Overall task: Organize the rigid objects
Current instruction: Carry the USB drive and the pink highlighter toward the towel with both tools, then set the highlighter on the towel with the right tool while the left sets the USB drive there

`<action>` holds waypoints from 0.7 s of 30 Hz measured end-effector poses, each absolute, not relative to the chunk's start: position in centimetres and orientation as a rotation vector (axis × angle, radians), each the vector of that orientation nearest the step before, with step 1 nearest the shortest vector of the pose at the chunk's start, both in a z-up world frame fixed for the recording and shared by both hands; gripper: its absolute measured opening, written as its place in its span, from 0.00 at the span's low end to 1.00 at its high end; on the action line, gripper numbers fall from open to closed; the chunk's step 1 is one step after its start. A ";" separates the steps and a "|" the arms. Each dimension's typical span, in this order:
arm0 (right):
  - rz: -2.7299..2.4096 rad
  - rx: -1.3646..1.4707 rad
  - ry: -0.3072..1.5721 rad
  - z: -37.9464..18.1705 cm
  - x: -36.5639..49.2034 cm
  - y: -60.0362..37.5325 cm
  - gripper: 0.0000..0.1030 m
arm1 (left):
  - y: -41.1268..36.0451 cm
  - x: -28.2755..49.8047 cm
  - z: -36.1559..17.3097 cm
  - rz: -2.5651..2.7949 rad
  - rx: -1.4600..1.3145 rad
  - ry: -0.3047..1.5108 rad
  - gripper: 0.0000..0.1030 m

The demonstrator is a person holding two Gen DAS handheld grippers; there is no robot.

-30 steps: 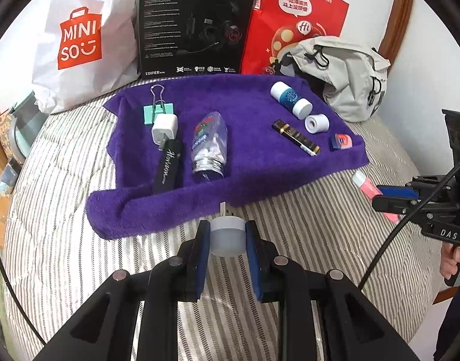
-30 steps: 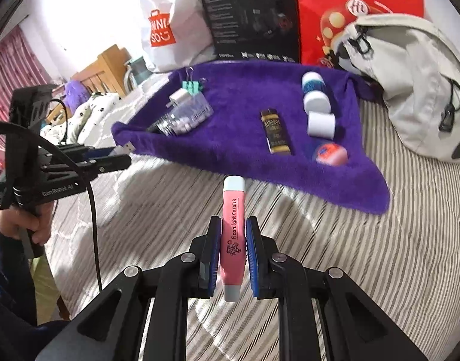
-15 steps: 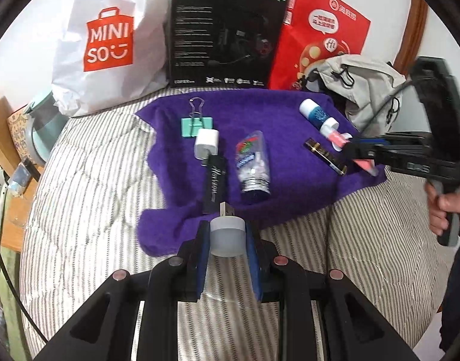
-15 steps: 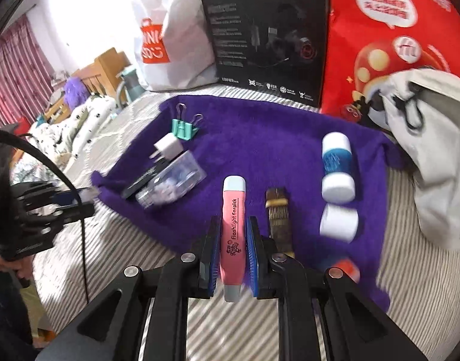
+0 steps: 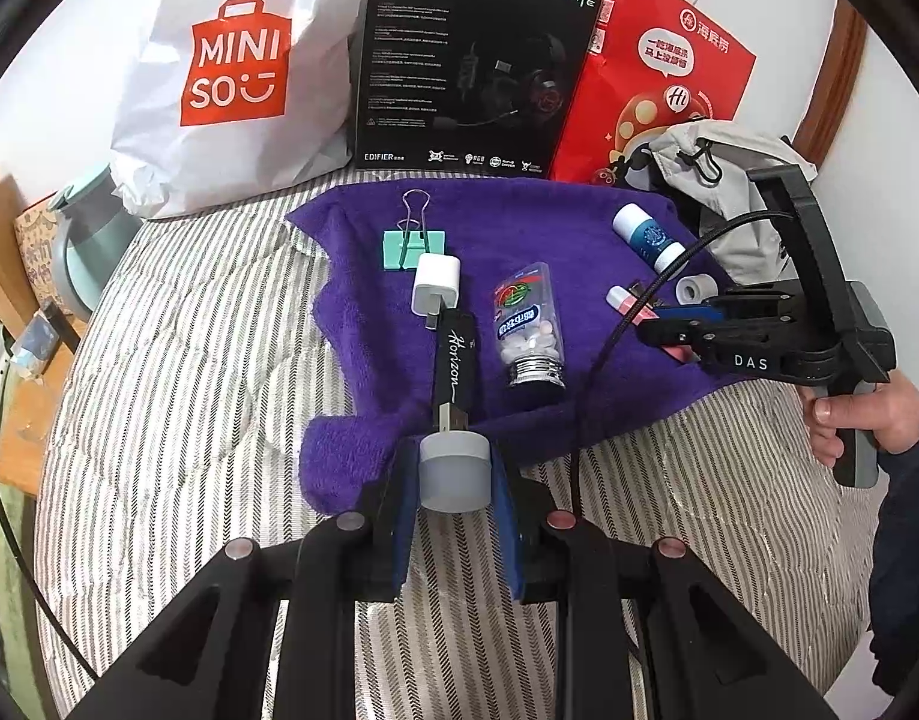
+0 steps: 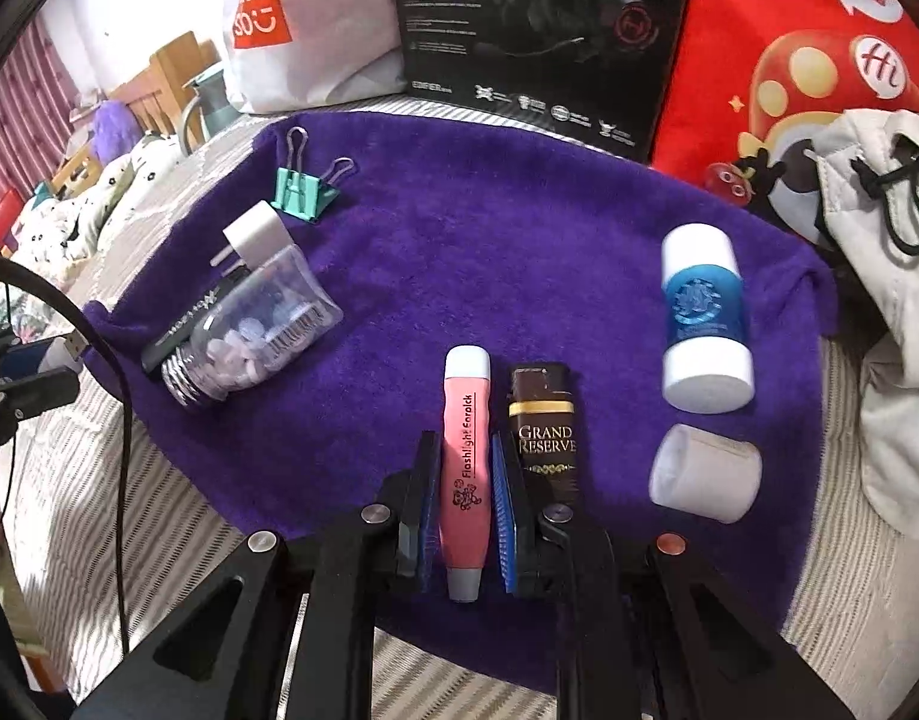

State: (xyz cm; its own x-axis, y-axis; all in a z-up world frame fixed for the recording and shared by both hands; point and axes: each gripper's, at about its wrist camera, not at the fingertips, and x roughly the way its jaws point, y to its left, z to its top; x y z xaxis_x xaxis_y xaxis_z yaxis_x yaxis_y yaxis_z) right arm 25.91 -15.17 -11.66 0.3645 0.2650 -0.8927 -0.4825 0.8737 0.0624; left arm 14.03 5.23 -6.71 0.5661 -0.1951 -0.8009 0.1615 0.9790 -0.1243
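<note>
My right gripper (image 6: 465, 450) is shut on a pink earpick (image 6: 466, 414), held low over the purple towel (image 6: 489, 252) right beside a black Grand Reserve bar (image 6: 543, 426). A blue-and-white bottle (image 6: 702, 312) and a white roll (image 6: 705, 474) lie to its right. A pill bottle (image 6: 243, 336), a white charger (image 6: 258, 237) and a teal binder clip (image 6: 300, 189) lie to the left. My left gripper (image 5: 453, 468) is shut on a small grey USB light (image 5: 454, 471) at the towel's near edge, its plug just short of the black Horizon stick (image 5: 456, 360).
A white Miniso bag (image 5: 231, 72), a black headset box (image 5: 471, 60), a red paper bag (image 5: 663, 72) and a grey backpack (image 5: 729, 192) stand behind the towel. Striped bedding (image 5: 177, 390) surrounds it. A hand (image 5: 849, 414) holds the right gripper (image 5: 669, 330).
The right gripper carried the pink earpick forward over the towel and down beside the black bar. The left gripper moved nearer to the towel's front edge with the USB light.
</note>
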 end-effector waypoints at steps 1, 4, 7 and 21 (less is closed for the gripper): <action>0.480 -0.225 1.098 -11.6 25.9 -15.4 0.16 | 5.2 14.0 -6.7 -0.213 -0.040 0.946 0.22; 0.476 -0.241 1.092 -11.5 25.7 -15.3 0.16 | 5.0 14.1 -6.8 -0.220 -0.040 0.945 0.22; 0.471 -0.277 1.087 -11.5 25.6 -14.7 0.17 | 4.8 14.3 -6.8 -0.222 -0.039 0.947 0.22; 0.544 -0.244 1.080 -8.9 23.3 -16.6 0.33 | 4.1 15.1 -5.8 -0.228 -0.026 0.930 0.22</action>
State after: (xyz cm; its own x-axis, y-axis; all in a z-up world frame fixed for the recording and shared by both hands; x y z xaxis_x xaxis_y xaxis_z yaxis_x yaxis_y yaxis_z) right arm 23.31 -16.59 -8.91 0.3572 0.3002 -0.8845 -0.5319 0.8438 0.0715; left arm 15.14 4.08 -5.76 0.5754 -0.2064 -0.7914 0.1837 0.9755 -0.1209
